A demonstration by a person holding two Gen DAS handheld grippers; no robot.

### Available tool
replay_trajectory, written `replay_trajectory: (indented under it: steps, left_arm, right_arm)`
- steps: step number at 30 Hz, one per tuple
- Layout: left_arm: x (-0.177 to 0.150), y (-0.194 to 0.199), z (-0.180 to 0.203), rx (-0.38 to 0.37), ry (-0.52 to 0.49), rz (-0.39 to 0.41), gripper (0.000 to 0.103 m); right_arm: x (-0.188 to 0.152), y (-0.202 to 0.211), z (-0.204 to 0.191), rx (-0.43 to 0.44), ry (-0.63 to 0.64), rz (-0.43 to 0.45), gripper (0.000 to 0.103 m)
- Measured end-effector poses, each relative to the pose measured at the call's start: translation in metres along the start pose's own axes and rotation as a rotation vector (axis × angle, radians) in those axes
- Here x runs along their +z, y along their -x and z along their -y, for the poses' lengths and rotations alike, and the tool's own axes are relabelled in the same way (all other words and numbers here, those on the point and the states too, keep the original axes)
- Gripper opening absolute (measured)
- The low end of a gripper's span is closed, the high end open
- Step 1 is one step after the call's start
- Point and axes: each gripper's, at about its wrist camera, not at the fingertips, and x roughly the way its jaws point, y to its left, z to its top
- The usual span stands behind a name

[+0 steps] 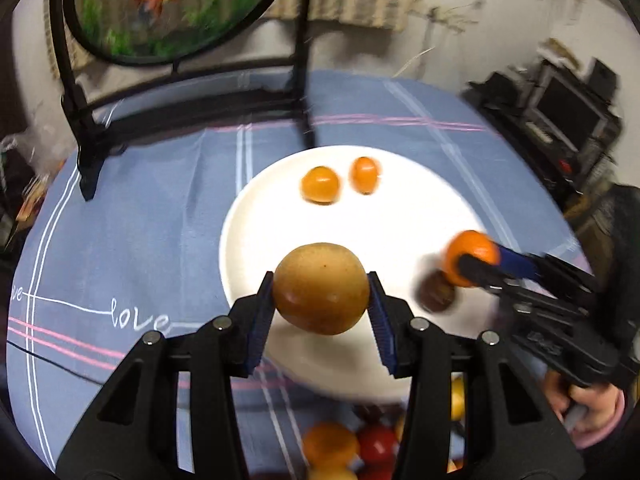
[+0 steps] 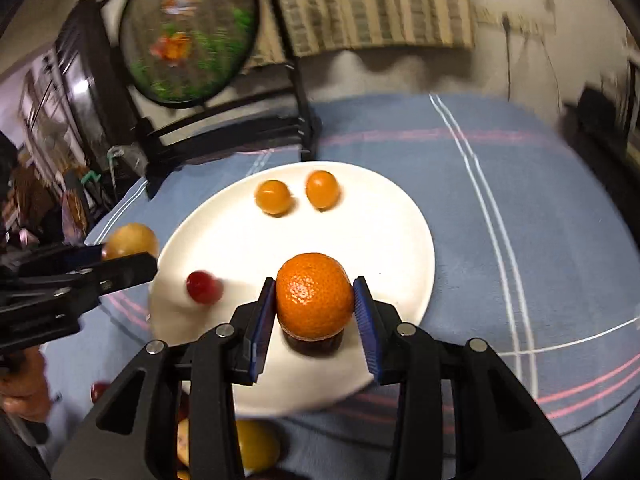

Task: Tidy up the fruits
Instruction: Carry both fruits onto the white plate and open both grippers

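Note:
My left gripper (image 1: 320, 300) is shut on a round yellow-brown fruit (image 1: 321, 288), held in the air over the near rim of the white plate (image 1: 260, 220). Over the plate's right part, my right gripper (image 2: 315, 308) is shut on an orange mandarin (image 2: 314, 295), seen from the left wrist as the mandarin (image 1: 472, 256). On the plate's far side lie two small orange fruits (image 1: 320, 185) (image 1: 364, 175). A small red fruit (image 2: 203, 286) rests on the plate. A dark fruit (image 2: 314, 343) sits under the mandarin.
The blue cloth (image 1: 140, 220) with white and pink stripes covers the round table. A black stand with a round painted screen (image 1: 160, 4) rises behind the plate. Several loose red and yellow fruits (image 1: 348, 448) lie on the cloth near the plate's front edge. A hand (image 1: 592, 404) grips the right tool.

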Motion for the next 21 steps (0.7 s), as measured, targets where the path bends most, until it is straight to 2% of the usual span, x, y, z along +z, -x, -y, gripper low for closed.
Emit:
replay_trajectory:
  steps: [4,9,10,11,13,14,17,21]
  left_arm:
    - [0.012,-0.032,-0.009,0.047,0.022,-0.046,0.045]
    - [0.015,-0.055,-0.014,0.083,0.044,-0.077,0.046]
    - [0.015,-0.057,-0.015,0.092,0.049,-0.077,0.047]
    - [0.014,-0.056,-0.016,0.103,0.051,-0.074,0.058]
    - [0.009,-0.044,-0.016,0.101,0.047,-0.042,0.069]
    - [0.008,-0.037,-0.015,0.107,0.043,-0.032,0.080]
    - [-0.006,0.003,-0.007,0.137,0.000,0.056,0.089]
    - [-0.043,0.058,0.004,0.143,-0.059,0.172,0.099]
  right_arm:
    - [0.008,-0.014,0.008,0.021,-0.025,-0.017,0.039]
    - [0.010,-0.026,0.007,0.003,-0.017,-0.055,0.040]
    - [0.009,-0.027,0.006,-0.006,-0.008,-0.062,0.043]
    - [0.010,-0.026,0.004,-0.014,0.001,-0.058,0.044]
    - [0.010,-0.015,0.001,-0.026,0.023,-0.034,0.045]
    - [0.010,-0.010,0.000,-0.028,0.030,-0.023,0.048]
    - [0.003,0.020,-0.006,-0.010,0.046,0.033,0.059]
    - [-0.025,0.057,-0.016,0.038,0.101,0.056,0.060]
